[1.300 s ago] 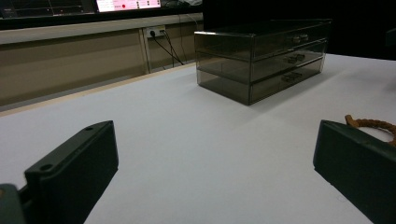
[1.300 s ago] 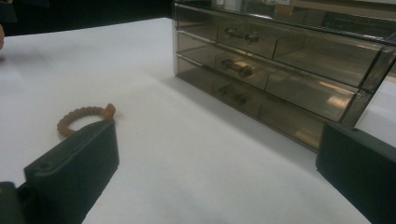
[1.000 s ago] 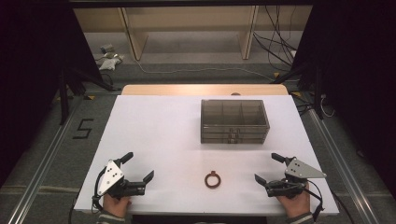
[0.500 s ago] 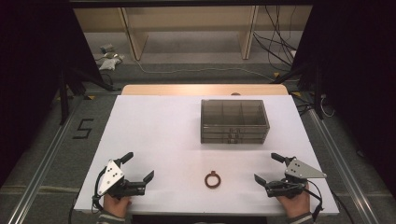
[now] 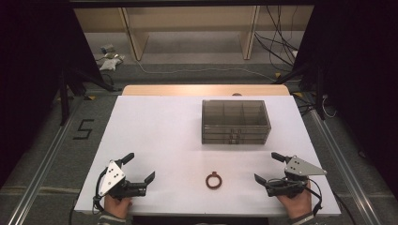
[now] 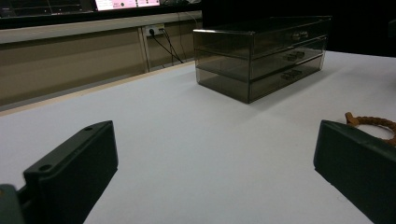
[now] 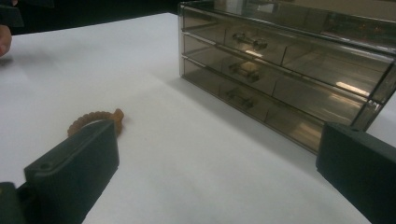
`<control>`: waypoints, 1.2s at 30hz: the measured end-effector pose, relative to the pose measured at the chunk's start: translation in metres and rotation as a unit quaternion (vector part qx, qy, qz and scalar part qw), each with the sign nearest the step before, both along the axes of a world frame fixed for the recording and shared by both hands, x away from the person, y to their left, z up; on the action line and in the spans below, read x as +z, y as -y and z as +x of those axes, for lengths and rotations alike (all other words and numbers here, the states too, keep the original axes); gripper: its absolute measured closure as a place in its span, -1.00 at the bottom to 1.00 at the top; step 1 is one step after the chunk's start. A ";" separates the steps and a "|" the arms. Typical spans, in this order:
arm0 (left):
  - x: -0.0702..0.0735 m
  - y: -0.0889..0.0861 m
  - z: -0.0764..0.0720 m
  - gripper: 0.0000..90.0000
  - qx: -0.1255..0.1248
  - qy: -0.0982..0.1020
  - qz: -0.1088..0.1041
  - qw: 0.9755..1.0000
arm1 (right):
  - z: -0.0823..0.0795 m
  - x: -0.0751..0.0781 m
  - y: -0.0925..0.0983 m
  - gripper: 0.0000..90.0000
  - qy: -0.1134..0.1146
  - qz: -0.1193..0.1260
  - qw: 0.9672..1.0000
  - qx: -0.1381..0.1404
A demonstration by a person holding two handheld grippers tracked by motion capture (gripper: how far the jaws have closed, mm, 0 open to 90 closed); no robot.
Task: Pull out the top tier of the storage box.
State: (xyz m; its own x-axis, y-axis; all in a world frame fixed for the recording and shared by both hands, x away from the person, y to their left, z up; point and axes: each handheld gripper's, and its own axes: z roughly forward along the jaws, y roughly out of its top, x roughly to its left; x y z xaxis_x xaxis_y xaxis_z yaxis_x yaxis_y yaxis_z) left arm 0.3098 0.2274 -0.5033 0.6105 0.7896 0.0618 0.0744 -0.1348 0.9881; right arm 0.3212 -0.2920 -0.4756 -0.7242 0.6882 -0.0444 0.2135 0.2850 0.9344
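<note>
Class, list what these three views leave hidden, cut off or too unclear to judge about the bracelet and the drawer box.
- Bracelet: in the right gripper view a black jaw covers its near part; in the left gripper view a jaw also hides part of it.
- Drawer box: right end cut off by the picture edge in the right gripper view.
- Drawer contents: smoky walls and reflections hide them; the high view is too small.

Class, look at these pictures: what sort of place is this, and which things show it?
Probably a lab or recording workspace: a white table hemmed by dark curtains, loose cables on the floor, a taped number 5, and hand-held grippers, left and right.
</note>
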 end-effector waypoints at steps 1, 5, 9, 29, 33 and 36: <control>0.000 0.000 0.000 -1.00 0.000 0.000 0.000 1.000 | 0.000 0.003 -0.002 -0.99 0.000 -0.001 1.000 0.000; 0.000 0.000 0.000 -1.00 0.000 0.000 0.001 1.000 | 0.000 0.017 -0.008 -0.99 -0.002 -0.002 1.000 0.010; 0.000 0.000 0.000 -1.00 0.000 0.000 0.002 1.000 | 0.000 0.025 -0.012 -0.99 0.003 -0.007 1.000 0.014; 0.000 0.001 0.000 -1.00 -0.003 -0.001 0.006 1.000 | 0.024 0.045 -0.034 -0.99 0.015 -0.004 0.999 0.042; 0.000 0.001 0.000 -1.00 -0.003 -0.002 0.006 1.000 | 0.027 0.046 -0.038 -0.99 0.023 0.004 0.998 0.052; 0.000 0.001 0.000 -1.00 -0.004 -0.002 0.007 1.000 | 0.029 0.046 -0.041 -0.99 0.039 0.006 0.997 0.059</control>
State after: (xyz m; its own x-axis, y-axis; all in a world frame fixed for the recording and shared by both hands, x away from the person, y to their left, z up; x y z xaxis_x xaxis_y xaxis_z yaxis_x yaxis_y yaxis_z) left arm 0.3100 0.2266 -0.5033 0.6166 0.7841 0.0705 0.0763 -0.1487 0.9859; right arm 0.3505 -0.2505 -0.4292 -0.7948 0.5992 -0.0963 0.1048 0.2918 0.9507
